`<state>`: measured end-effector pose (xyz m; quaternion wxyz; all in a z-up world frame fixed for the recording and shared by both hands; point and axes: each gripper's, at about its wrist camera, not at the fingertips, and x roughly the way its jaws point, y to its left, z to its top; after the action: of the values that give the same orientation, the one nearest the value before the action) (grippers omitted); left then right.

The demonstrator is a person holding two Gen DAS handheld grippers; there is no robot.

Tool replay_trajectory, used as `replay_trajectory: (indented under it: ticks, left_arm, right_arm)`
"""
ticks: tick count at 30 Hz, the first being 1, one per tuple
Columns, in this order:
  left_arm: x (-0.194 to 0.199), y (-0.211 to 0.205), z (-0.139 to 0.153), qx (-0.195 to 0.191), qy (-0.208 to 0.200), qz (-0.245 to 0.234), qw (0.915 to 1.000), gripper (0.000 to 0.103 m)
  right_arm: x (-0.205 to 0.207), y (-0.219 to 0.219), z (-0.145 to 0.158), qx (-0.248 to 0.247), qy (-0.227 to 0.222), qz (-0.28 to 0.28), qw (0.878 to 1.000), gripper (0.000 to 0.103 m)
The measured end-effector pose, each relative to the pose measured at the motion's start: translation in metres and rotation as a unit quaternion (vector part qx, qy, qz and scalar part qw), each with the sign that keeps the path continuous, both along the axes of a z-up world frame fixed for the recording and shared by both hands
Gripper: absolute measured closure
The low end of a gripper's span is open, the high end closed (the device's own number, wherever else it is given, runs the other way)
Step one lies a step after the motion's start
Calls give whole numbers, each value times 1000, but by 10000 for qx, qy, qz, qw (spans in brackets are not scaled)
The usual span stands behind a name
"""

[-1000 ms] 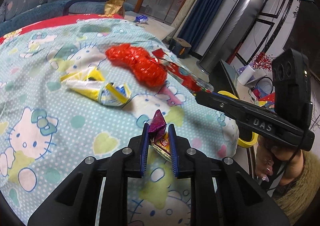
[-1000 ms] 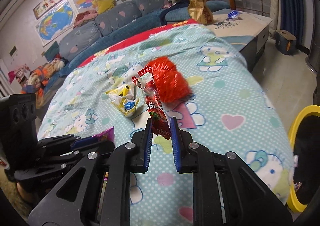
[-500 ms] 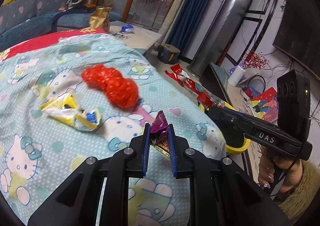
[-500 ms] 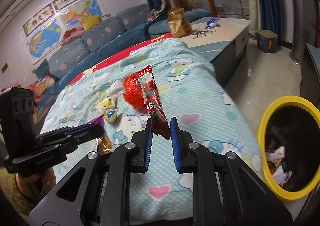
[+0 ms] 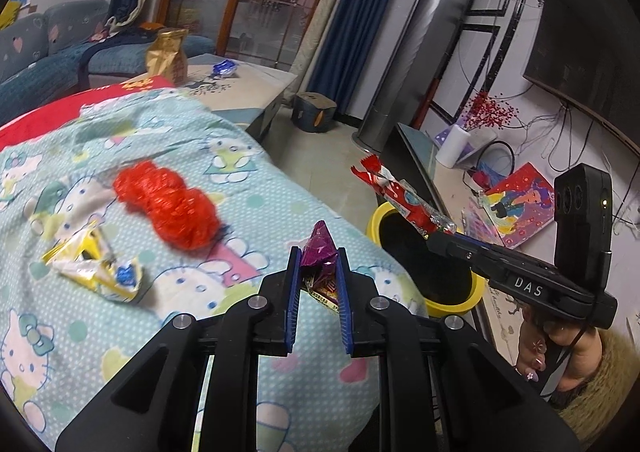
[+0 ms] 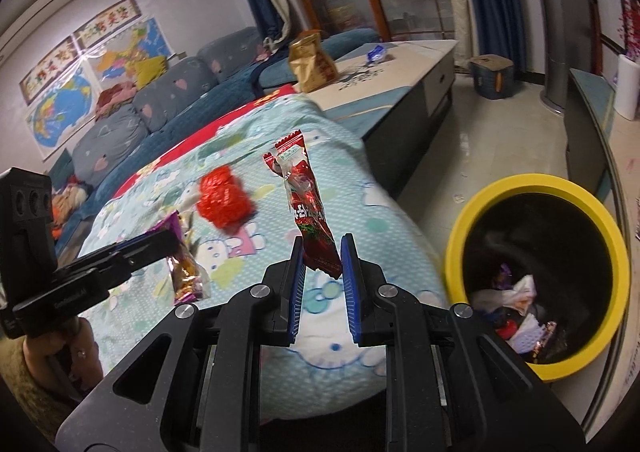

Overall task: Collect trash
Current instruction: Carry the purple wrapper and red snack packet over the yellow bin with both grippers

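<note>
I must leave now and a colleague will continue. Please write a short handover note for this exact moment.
Left gripper: shut on a purple foil wrapper.
Right gripper: shut on a long red plastic snack wrapper.
The yellow-rimmed black bin stands on the floor beside the bed and already holds some trash.
Neither held wrapper is dropped in yet.
Left on the bedsheet: a crumpled red foil wad and a crumpled yellow wrapper.

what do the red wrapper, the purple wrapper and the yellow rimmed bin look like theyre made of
Red wrapper: glossy printed plastic film with a clear crimped top, by its sheen and creases. Purple wrapper: likely metallised foil-plastic, with shiny crinkled facets. Yellow-rimmed bin: probably moulded plastic, with a smooth, even rim; the dark inside could be a liner, unclear.
</note>
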<state>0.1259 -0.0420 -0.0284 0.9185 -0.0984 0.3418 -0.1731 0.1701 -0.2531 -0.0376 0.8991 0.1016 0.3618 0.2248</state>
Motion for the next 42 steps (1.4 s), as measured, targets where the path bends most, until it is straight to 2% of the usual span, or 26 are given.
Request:
replay_trajectory:
  ticks: [16, 30, 42]
  left_arm:
    - [31, -68, 7, 26, -79, -603, 9981, 87]
    - [47, -126, 7, 170, -225, -1044, 9941, 87]
    - [64, -173, -6, 354, -217, -1392, 9894, 87]
  right_arm:
    - [4, -76, -9, -56, 92, -975, 9952, 90]
    - [12, -146, -23, -238, 266, -1974, 9797, 90]
    - [16, -175, -40, -319, 481, -2374, 9697, 89]
